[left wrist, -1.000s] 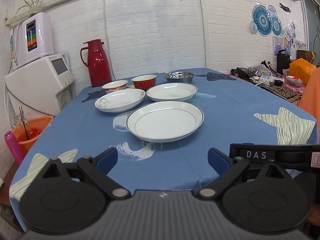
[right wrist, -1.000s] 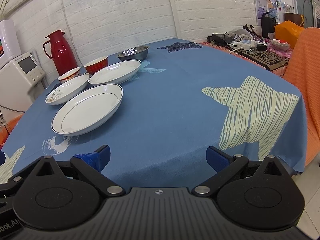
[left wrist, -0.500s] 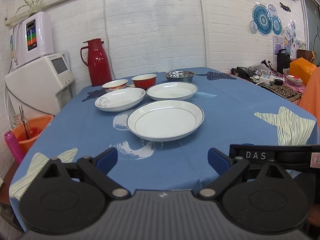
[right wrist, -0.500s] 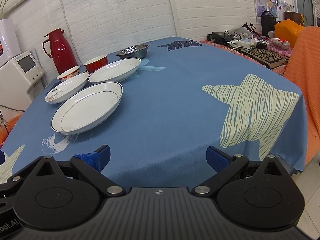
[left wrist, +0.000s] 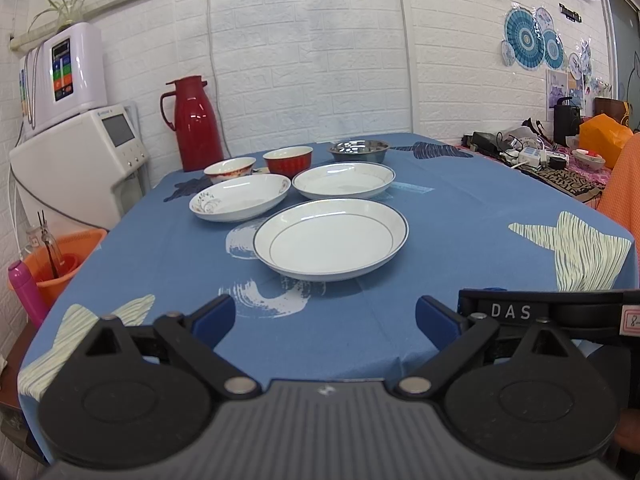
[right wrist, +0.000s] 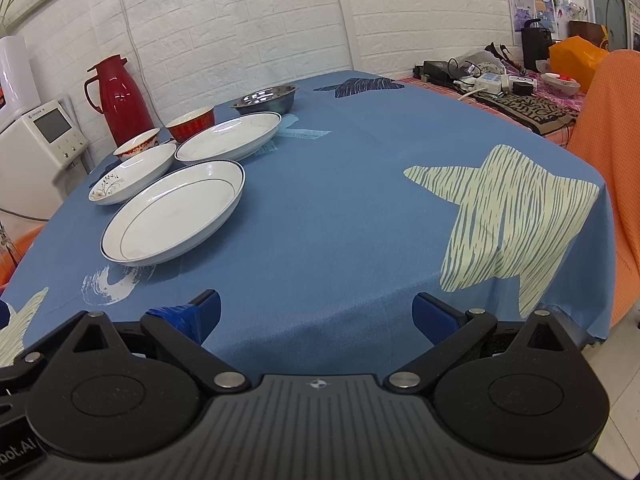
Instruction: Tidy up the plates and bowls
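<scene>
Three plates (left wrist: 331,240) and three bowls (left wrist: 288,159) sit mid-frame on the table (left wrist: 460,216). Left gripper (left wrist: 325,316) and right gripper (right wrist: 316,312): jaws spread, empty.

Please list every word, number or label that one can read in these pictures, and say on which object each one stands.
"DAS": white letters on a black label strip, right of the left gripper.
"8": handwritten on a small white tag, cut off by the frame edge.
"bot.AI": partial print on the black part beside the right gripper; its start is cut off.
Brand mark on the white dispenser: too small to read.
Purifier panel: too small.
</scene>
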The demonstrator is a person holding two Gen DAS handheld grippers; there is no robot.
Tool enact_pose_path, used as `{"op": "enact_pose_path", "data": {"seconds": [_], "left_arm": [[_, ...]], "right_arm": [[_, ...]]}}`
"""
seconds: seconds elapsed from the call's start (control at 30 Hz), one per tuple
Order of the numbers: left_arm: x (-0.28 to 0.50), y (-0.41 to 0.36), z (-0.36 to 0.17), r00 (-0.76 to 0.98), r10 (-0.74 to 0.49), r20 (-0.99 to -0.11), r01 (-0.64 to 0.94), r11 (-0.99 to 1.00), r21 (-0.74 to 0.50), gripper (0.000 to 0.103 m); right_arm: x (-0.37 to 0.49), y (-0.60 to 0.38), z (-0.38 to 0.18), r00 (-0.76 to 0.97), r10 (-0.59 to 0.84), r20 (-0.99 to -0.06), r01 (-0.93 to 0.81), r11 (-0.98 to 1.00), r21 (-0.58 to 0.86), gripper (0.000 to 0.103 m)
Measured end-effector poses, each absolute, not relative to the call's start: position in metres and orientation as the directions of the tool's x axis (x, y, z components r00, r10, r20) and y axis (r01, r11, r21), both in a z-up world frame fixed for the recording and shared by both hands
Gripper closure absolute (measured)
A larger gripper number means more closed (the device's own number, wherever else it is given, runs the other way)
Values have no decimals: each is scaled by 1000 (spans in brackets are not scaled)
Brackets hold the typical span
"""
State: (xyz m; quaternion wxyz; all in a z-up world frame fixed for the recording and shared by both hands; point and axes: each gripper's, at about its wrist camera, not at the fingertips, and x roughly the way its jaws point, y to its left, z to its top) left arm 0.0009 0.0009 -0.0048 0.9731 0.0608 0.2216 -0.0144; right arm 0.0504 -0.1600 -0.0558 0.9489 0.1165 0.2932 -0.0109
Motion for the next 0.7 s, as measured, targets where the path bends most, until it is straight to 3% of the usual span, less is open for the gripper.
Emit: {"op": "enact_pose_path", "data": {"seconds": [0.37, 0.7], "left_arm": [[4, 12, -11, 906, -6, -423, 47, 995, 85, 6], [71, 82, 19, 848, 3, -530, -55, 995, -83, 6]], "right_arm": [[49, -157, -54, 838, 55, -543, 68, 977, 204, 13], [98, -157, -21, 853, 79, -516, 23, 982, 188, 14]]}}
